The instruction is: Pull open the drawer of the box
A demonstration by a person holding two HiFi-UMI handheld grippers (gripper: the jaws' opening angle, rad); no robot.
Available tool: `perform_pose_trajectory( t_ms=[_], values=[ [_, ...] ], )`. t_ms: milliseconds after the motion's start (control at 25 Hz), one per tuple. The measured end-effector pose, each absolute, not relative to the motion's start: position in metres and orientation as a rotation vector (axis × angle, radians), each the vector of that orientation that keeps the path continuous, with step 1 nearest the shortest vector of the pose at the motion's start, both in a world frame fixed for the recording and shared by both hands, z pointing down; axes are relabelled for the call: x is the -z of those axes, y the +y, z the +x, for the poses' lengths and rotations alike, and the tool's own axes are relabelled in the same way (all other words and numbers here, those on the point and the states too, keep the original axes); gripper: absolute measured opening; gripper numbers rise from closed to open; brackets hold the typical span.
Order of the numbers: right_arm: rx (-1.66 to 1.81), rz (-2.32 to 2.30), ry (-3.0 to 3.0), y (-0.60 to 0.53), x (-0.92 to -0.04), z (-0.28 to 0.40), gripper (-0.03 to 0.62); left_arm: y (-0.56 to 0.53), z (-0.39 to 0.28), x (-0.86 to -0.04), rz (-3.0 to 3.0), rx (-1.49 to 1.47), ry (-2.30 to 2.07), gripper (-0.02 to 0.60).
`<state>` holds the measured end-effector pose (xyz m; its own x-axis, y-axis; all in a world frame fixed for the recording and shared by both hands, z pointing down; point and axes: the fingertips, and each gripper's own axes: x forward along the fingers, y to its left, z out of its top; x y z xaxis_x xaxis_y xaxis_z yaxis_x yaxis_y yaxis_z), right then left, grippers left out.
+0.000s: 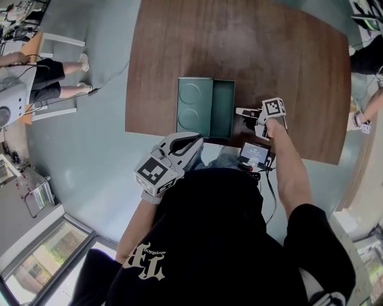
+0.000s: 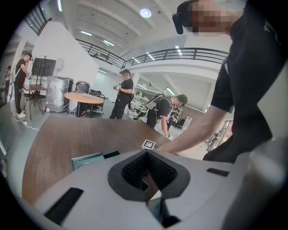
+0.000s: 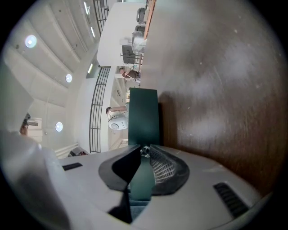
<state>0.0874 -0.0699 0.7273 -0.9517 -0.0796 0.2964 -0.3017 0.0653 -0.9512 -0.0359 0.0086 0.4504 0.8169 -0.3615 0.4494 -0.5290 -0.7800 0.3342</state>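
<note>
A brown wooden table (image 1: 239,42), smooth, faintly grained and rounded at its corners, is being shown standing on a plain blue-grey floor (image 1: 102,119) in a large white hall. In the left gripper view a dark balcony railing (image 2: 180,54) and round ceiling lights (image 2: 145,13) are being seen overhead, one round table (image 2: 83,96) is being seen far behind, and three standing people (image 2: 123,92) in dark clothes are being counted beyond the wooden table. One box (image 1: 194,106), rectangular, flat-lidded and seemingly of dark green sheet metal, is being carried by the wooden table near its 6 o'clock edge, and two shallow circles (image 1: 194,92) are being shown pressed into its lid. Its one drawer (image 1: 222,109), an open green tray, is standing well out of the box toward 3 o'clock. On the drawer's 3 o'clock face one small shiny knob (image 3: 145,151) is being clamped between the narrowly set jaws of the right gripper (image 1: 240,112), whose dark pads are being seen as finely ribbed. The left gripper (image 1: 190,143), of the same grey moulded plastic, is being held off the wooden table at 7 o'clock of the box, beside the person's torso, its jaws brought together with nothing between them. One small dark device (image 1: 254,154) with a lit screen is being seen at the person's waist, at 5 o'clock of the drawer.
</note>
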Motion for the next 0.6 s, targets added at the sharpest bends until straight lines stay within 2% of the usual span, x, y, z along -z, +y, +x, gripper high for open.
perform_pose_trajectory(
  t_ms=[600],
  values=[
    [-2.053,0.325,-2.217,-0.070,-0.712,0.081,0.052,0.018,-0.044,-0.449,2.538,-0.492,-0.695,0.005]
  ],
)
